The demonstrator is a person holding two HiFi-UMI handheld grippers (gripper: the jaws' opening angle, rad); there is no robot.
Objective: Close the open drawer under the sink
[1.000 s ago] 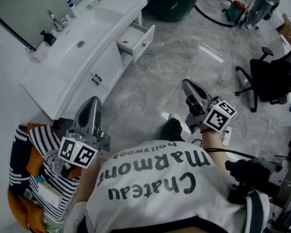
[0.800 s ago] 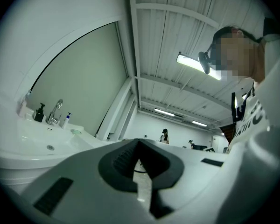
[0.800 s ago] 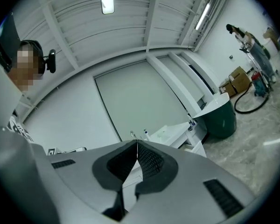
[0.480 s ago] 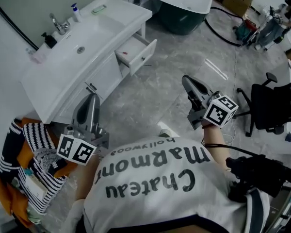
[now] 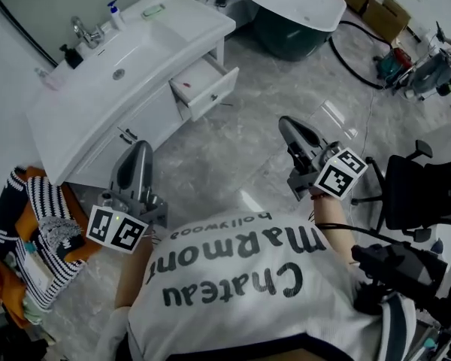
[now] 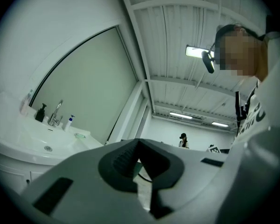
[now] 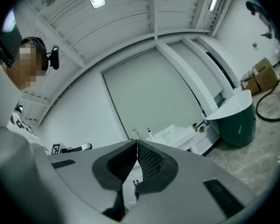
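Note:
The white sink cabinet (image 5: pixel 98 138) stands at the upper left of the head view. Its drawer (image 5: pixel 210 96) under the basin is pulled out, with a small red item inside. My left gripper (image 5: pixel 140 149) is held in front of the cabinet's near end, well short of the drawer, jaws shut on nothing. My right gripper (image 5: pixel 285 123) hangs over the marble floor to the right of the drawer, apart from it, also shut and empty. In the left gripper view the jaws of my left gripper (image 6: pixel 138 140) meet, basin (image 6: pixel 42 141) at left. The right gripper (image 7: pixel 136 142) points toward the cabinet (image 7: pixel 179 135).
A dark tub with a white rim (image 5: pixel 297 10) stands behind the cabinet's far end. An office chair (image 5: pixel 421 194) and cables are at the right, cardboard boxes (image 5: pixel 379 6) at the top right. Striped cloth and an orange bag (image 5: pixel 30 235) lie at the left. A faucet (image 5: pixel 83 30) and bottles stand on the basin.
The person and both grippers have moved across the floor; the drawer sits lower and nearer in the head view, and more of the tub shows. Both grippers stay shut.

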